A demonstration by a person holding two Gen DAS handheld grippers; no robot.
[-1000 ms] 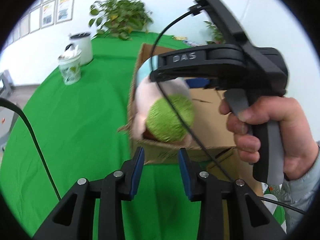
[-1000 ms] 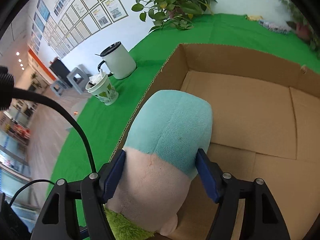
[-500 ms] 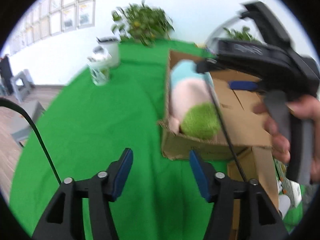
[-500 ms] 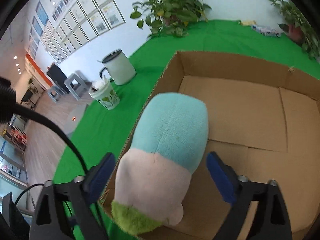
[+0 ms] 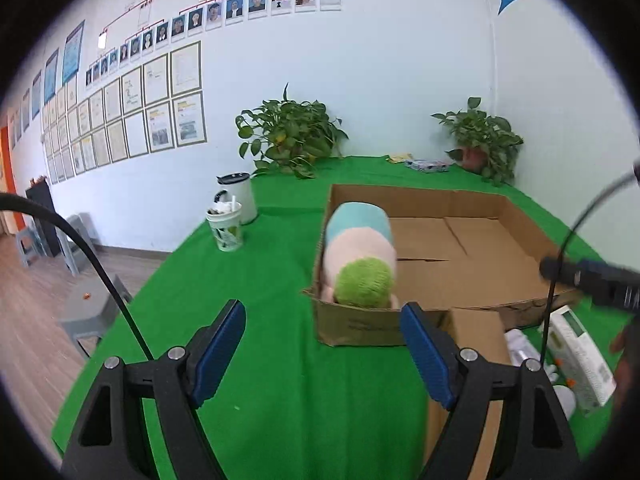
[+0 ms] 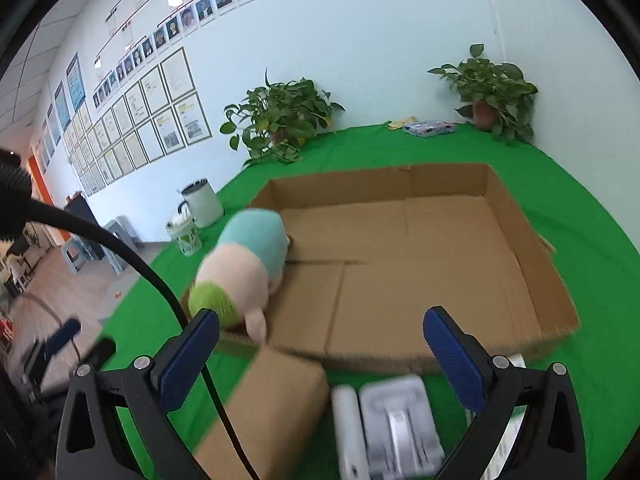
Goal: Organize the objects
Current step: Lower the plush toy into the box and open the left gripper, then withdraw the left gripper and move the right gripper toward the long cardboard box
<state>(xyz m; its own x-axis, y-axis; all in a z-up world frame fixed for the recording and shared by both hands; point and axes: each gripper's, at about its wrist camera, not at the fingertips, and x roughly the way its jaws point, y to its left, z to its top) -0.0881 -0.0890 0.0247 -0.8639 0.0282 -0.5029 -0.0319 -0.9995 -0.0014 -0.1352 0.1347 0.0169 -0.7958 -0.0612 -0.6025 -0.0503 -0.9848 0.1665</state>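
A green worktop (image 5: 272,360) carries an open cardboard tray (image 6: 532,264), a small brown box (image 6: 272,404) before it, a white mug (image 5: 244,200), a paper cup (image 5: 226,228) and two potted plants (image 5: 292,136).

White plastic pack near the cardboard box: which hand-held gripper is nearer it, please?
Right. The right hand-held gripper is over the pack; the left hand-held gripper, jaws opening empty, is off leftward.

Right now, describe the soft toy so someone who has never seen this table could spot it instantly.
Find the big open cardboard box on the green tablecloth. Along the box's left wall lies the plush toy, lengthwise. It is the only soft thing there: banded teal, pale pink and fuzzy green at the near end, unlike the hard white packages outside the box.
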